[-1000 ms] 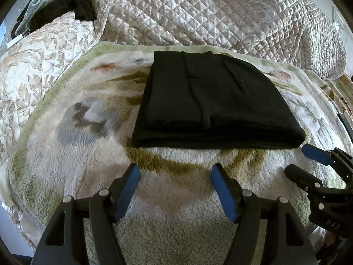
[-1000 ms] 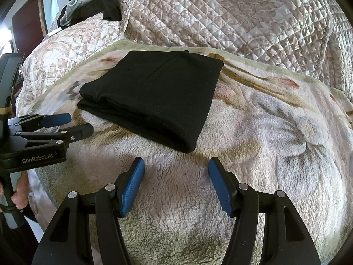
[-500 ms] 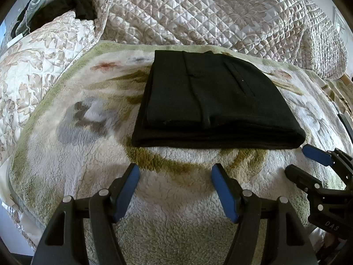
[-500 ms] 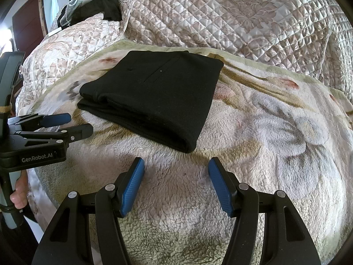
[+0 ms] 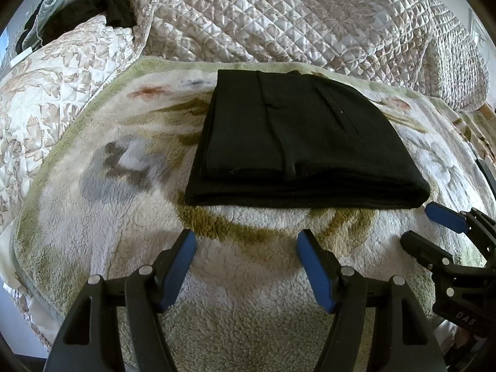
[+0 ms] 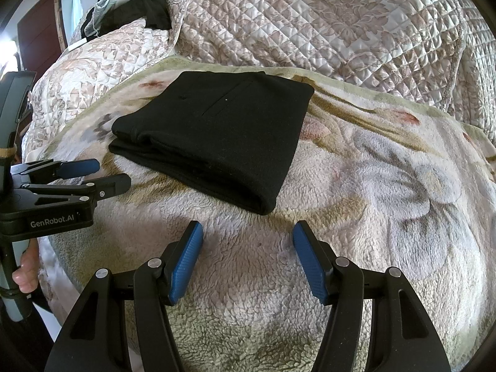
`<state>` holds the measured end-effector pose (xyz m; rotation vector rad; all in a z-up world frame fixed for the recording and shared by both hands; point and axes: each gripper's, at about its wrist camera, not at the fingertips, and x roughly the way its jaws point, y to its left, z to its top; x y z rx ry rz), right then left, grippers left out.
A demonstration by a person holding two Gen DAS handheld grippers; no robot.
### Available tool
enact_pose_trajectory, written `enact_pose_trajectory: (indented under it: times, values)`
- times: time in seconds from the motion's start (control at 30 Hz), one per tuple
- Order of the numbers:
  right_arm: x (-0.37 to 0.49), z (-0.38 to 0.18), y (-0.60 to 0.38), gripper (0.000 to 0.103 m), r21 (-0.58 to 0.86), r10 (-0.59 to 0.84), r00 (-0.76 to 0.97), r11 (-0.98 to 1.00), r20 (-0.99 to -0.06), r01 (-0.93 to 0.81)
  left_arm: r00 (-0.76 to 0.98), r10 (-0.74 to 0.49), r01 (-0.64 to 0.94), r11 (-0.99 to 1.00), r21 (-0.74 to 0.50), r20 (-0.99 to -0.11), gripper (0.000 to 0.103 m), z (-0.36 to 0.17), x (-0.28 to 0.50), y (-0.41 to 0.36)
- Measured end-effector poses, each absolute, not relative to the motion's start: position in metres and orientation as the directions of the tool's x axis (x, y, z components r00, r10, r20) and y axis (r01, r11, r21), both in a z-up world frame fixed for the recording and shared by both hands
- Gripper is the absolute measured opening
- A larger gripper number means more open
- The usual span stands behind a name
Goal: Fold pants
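Observation:
The black pants (image 5: 297, 142) lie folded into a flat rectangle on the fleece floral blanket (image 5: 124, 217); they also show in the right wrist view (image 6: 223, 130). My left gripper (image 5: 246, 241) is open and empty, a short way in front of the fold's near edge. It also shows at the left of the right wrist view (image 6: 110, 175). My right gripper (image 6: 248, 235) is open and empty, just in front of the pants' near right corner. It also shows at the right edge of the left wrist view (image 5: 417, 226).
A quilted beige bedspread (image 5: 294, 15) rises behind the blanket. A pile of dark and pale clothes (image 5: 77, 9) lies at the far left on the bed. A hand (image 6: 24, 272) holds the left gripper's handle at the bed's left edge.

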<state>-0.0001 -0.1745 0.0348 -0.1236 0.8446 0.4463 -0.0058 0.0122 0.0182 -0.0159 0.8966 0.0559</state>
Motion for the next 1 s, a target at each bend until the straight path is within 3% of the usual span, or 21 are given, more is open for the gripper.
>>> enact_pose_trajectory:
  times: [1.0]
  values:
    - [-0.0009, 0.0344, -0.1738, 0.061, 0.064, 0.329, 0.582, 0.902, -0.744, -0.428, 0.618, 0.044, -0.052, 0.999, 0.015, -0.785, 0.072, 0.0172, -0.0062, 0.0131]
